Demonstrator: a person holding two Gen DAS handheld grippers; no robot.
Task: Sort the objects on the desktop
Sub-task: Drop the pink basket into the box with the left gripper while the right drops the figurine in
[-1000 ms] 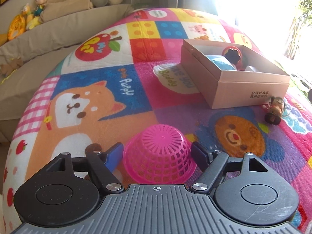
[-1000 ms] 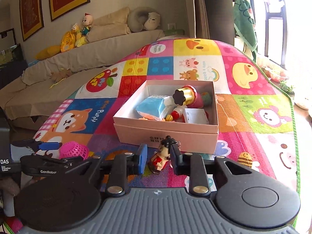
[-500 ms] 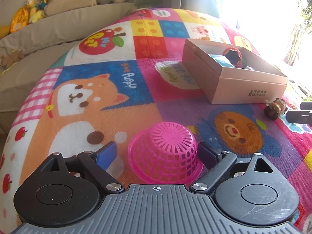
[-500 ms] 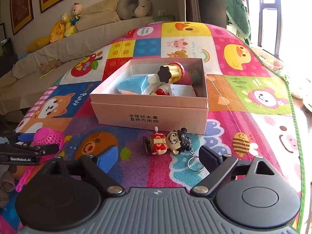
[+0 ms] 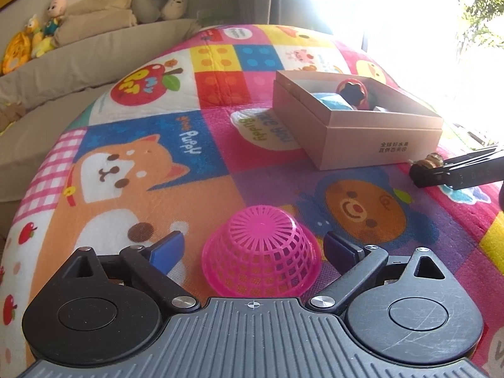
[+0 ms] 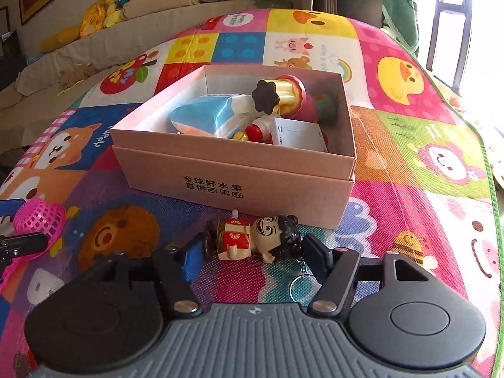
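Observation:
An upturned pink mesh basket sits on the play mat between the fingers of my left gripper. Its jaws are opening and both pads stand clear of the basket. A small doll keychain in a red outfit lies on its side just in front of the pink cardboard box. My right gripper straddles the doll lengthwise. Its jaws are closing, with the pads near the doll's feet and hair but not visibly pressing. The box holds a blue-white pack and a pink-yellow toy.
A colourful cartoon play mat covers the surface and drops off at its green right edge. A beige sofa with plush toys runs behind on the left. Glare from the bright window whitens the far right. The keyring trails toward me.
The right gripper let go of the doll, which now lies on the mat, then sank and began narrowing around it. The left gripper's jaws spread away from the basket.

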